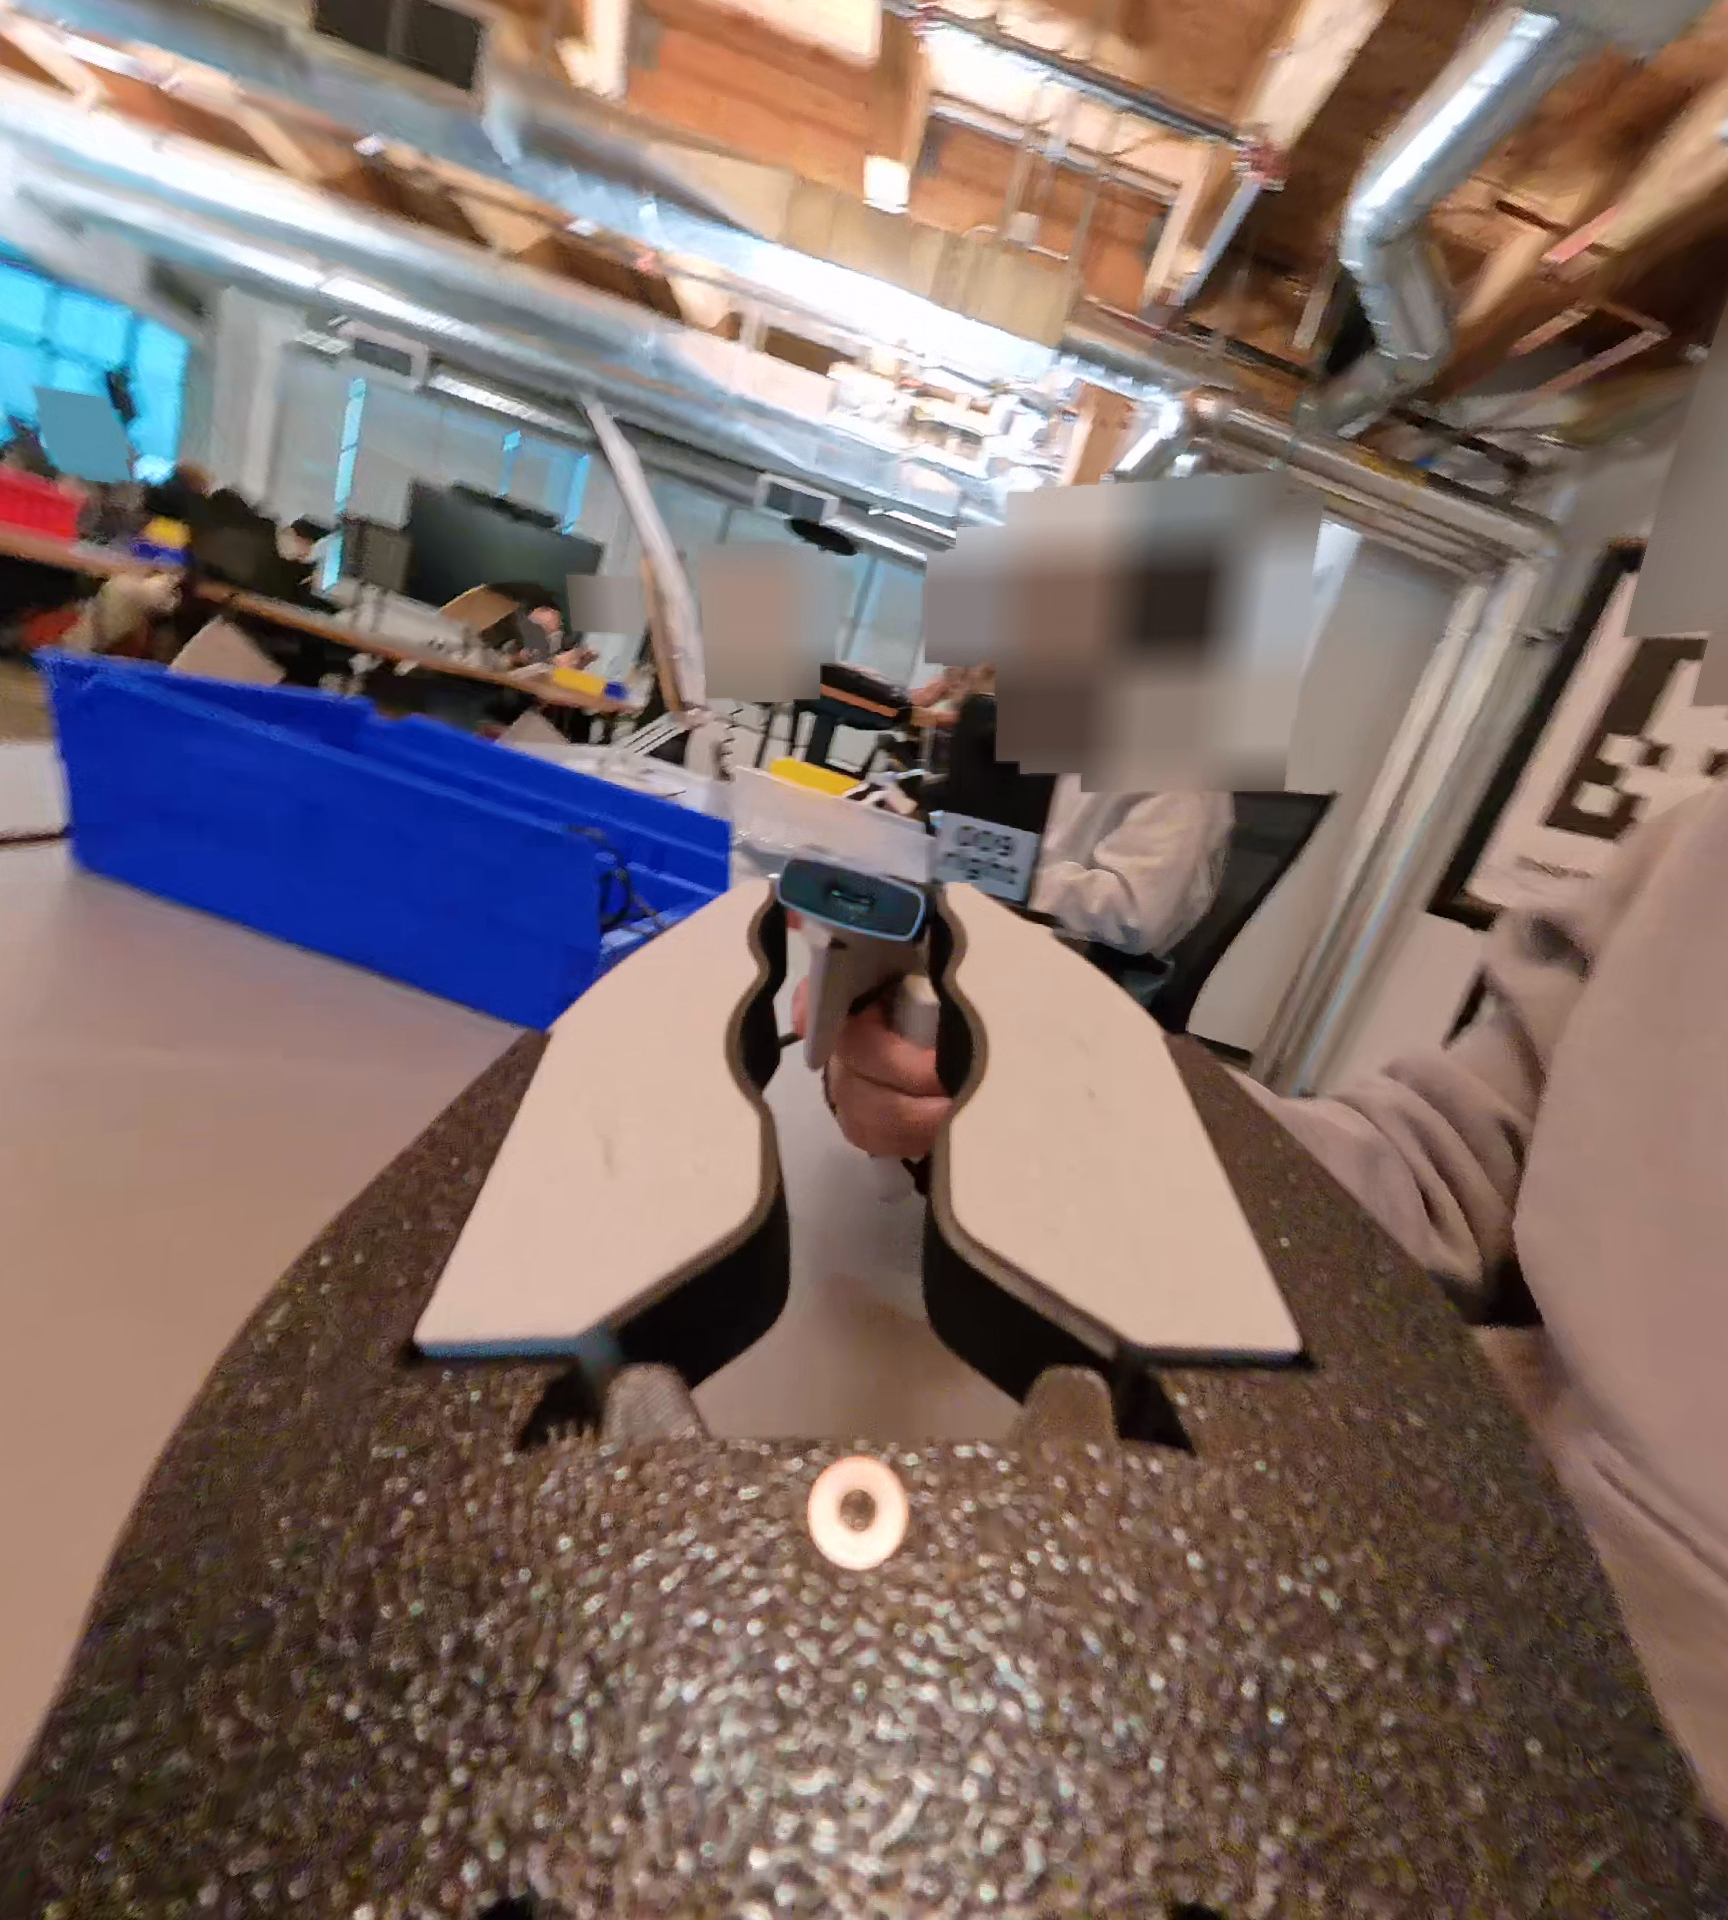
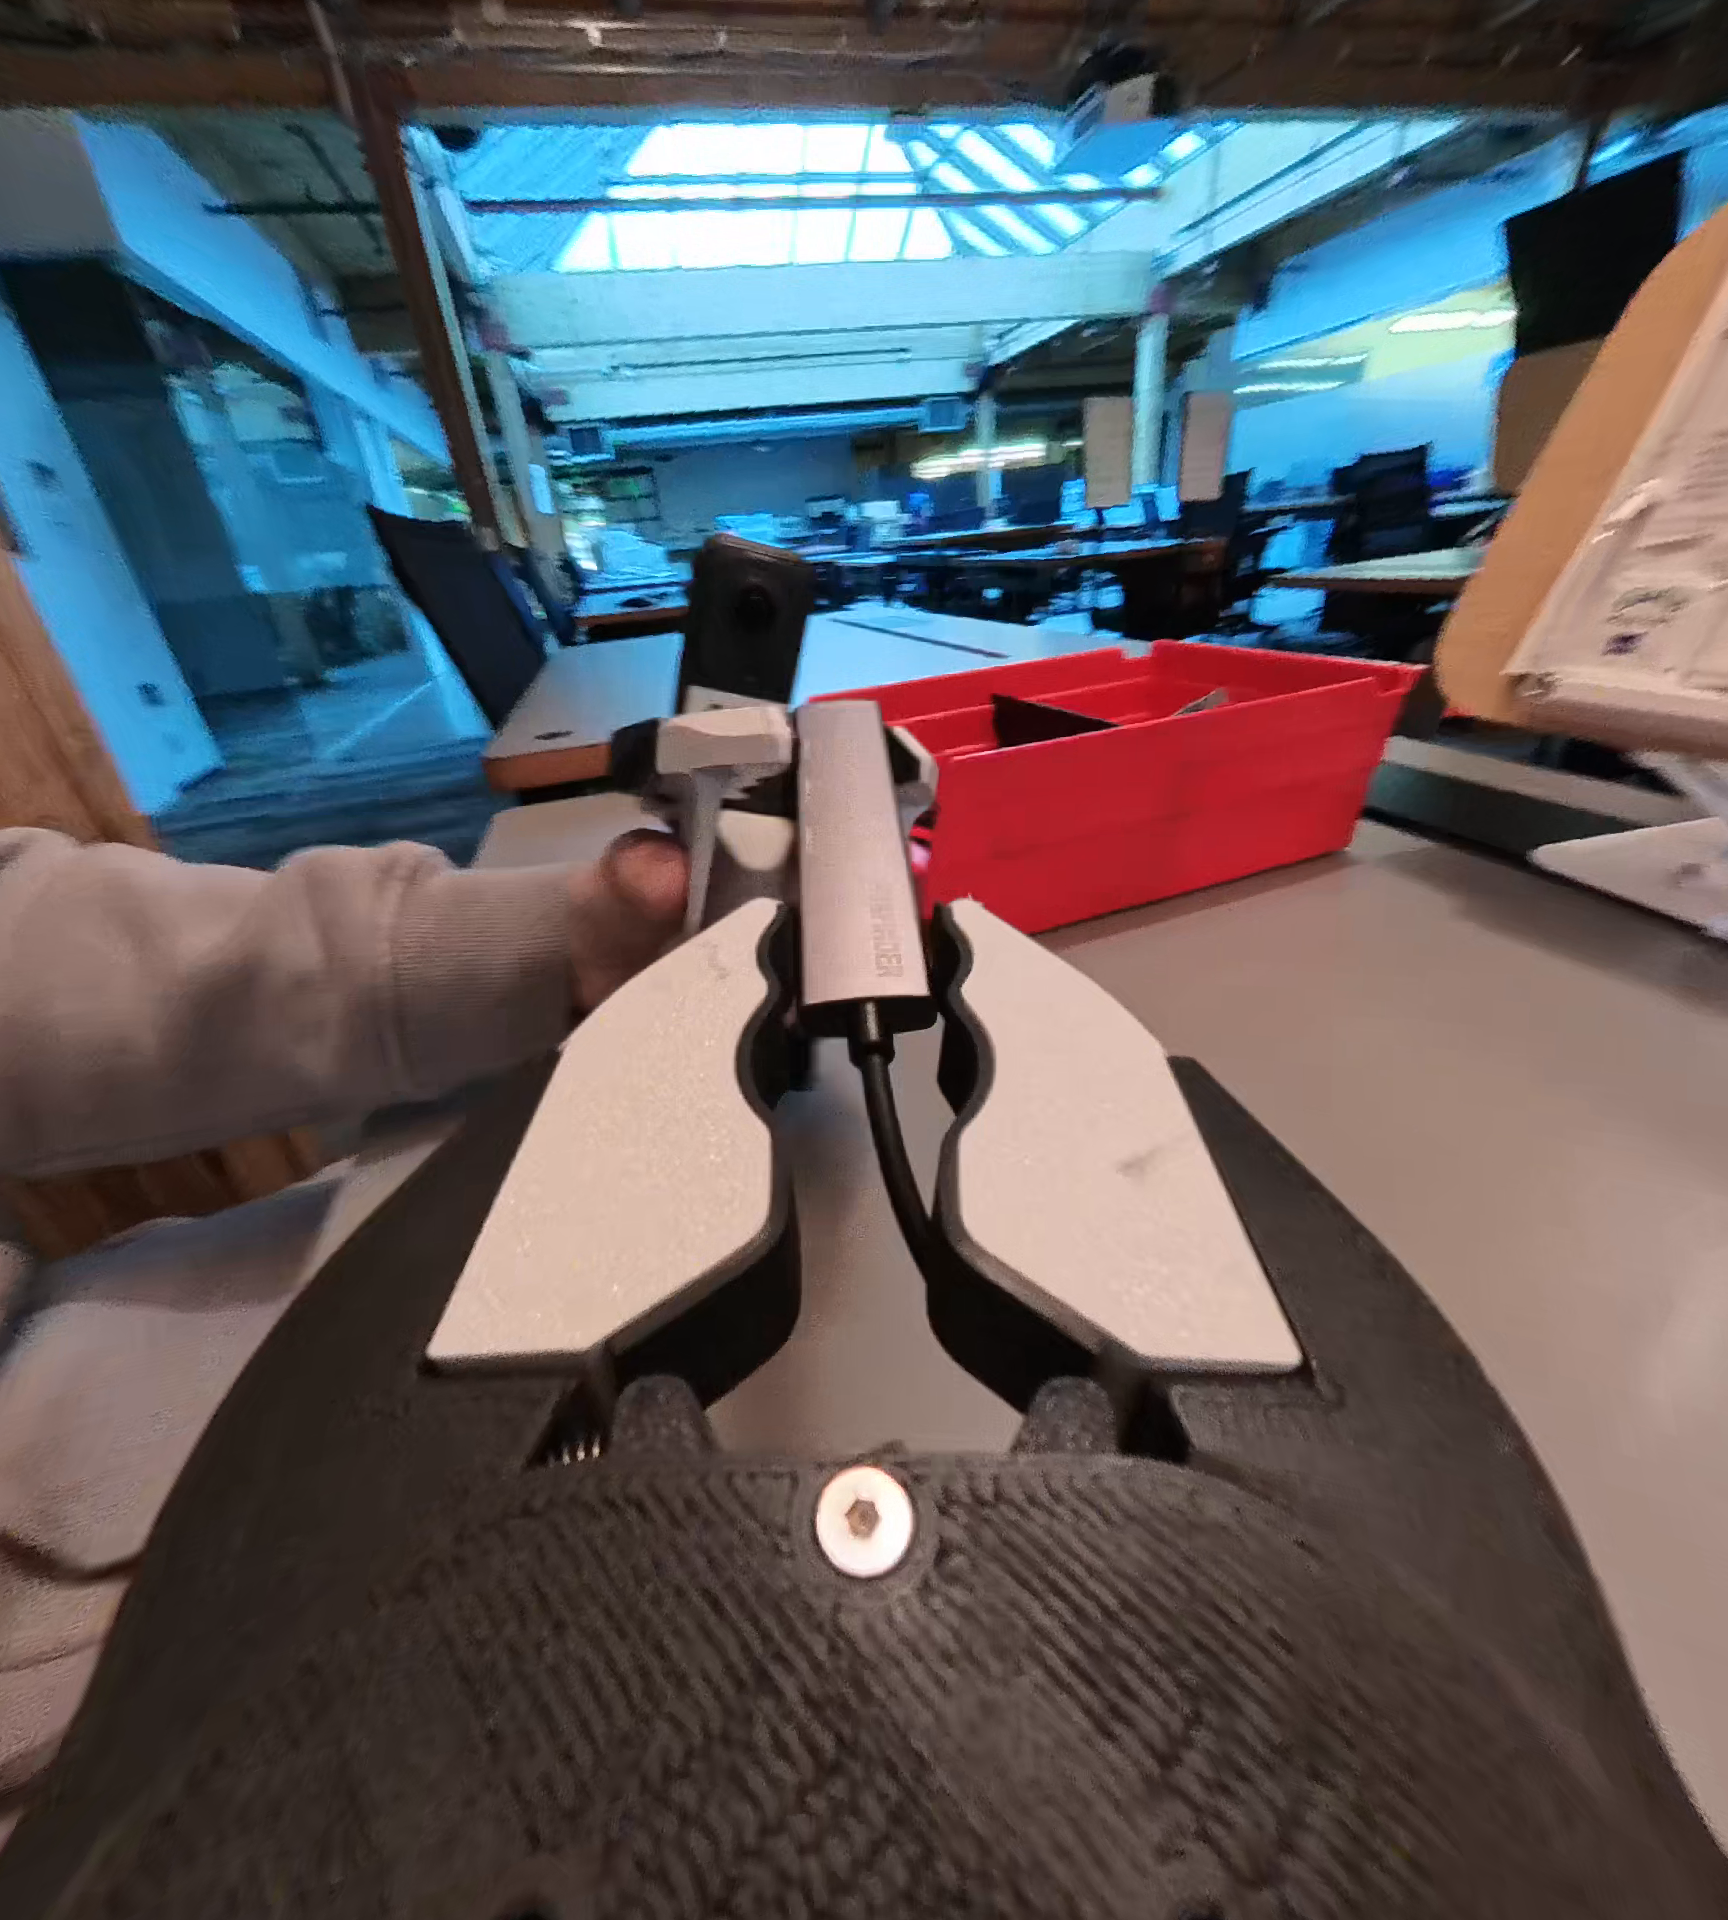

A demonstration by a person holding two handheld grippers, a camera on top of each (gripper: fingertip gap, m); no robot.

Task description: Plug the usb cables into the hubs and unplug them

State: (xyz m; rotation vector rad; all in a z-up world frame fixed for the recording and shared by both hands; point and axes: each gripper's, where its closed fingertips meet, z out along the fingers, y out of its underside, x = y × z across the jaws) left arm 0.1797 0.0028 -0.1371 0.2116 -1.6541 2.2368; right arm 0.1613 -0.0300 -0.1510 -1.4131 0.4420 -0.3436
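A slim grey USB hub [image 2: 844,831] is held level above the table, with its black cable [image 2: 886,1132] running back between my right fingers. My right gripper [image 2: 860,956] is shut on the hub's near end. My left gripper [image 1: 852,914] is shut on the hub's far end [image 1: 849,899], whose end face shows one port. In the right wrist view the left gripper [image 2: 766,753] flanks the far end, with a hand [image 2: 631,894] behind it. In the left wrist view the right gripper's fingers [image 1: 829,987] and a hand [image 1: 881,1091] show behind the hub. No separate USB plug is visible.
A blue bin [image 1: 320,831] stands on the grey table [image 1: 112,1143] to the left. A red divided bin [image 2: 1151,821] stands past the hub on the right. A cardboard box with padded envelopes [image 2: 1670,520] leans at the far right. A black camera [image 2: 746,623] stands behind. A person's sleeve [image 1: 1670,1143] fills the right. The tips of one gripper are about 5 cm away from the tips of the other.
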